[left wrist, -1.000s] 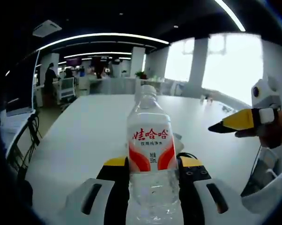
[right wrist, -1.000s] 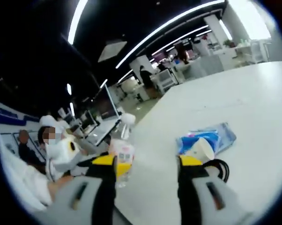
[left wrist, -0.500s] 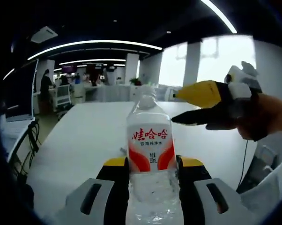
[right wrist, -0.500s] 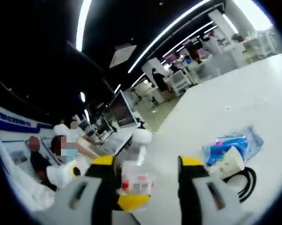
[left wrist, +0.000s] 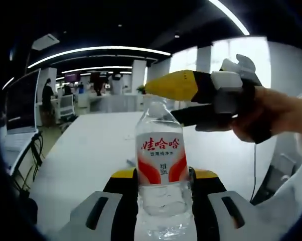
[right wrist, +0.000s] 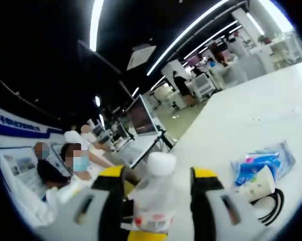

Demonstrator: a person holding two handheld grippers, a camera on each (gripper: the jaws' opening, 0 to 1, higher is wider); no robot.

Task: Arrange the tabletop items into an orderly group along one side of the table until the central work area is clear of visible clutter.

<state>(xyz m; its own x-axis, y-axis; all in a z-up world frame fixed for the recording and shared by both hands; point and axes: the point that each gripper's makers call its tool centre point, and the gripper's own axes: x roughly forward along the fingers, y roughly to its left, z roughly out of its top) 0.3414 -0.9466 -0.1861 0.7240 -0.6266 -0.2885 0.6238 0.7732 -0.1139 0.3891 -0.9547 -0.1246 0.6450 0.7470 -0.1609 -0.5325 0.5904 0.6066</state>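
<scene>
Since a second ago the right gripper (left wrist: pixel 183 100) has swung in from the edge of the left gripper view to the cap of the water bottle (left wrist: pixel 161 170), its yellow and black jaws parted, one above the cap and one beside the neck. That bottle stands upright, clamped at the body between the left gripper (left wrist: pixel 162 182) jaws over the white table (left wrist: pixel 86 150). From the right gripper view come things unseen there — a blue packet (right wrist: pixel 264 161), a paper cup (right wrist: pixel 255 183) and a black cable (right wrist: pixel 271 201) lying close together on the table — while the bottle's white cap sits between the spread jaws of the right gripper, not pinched.
</scene>
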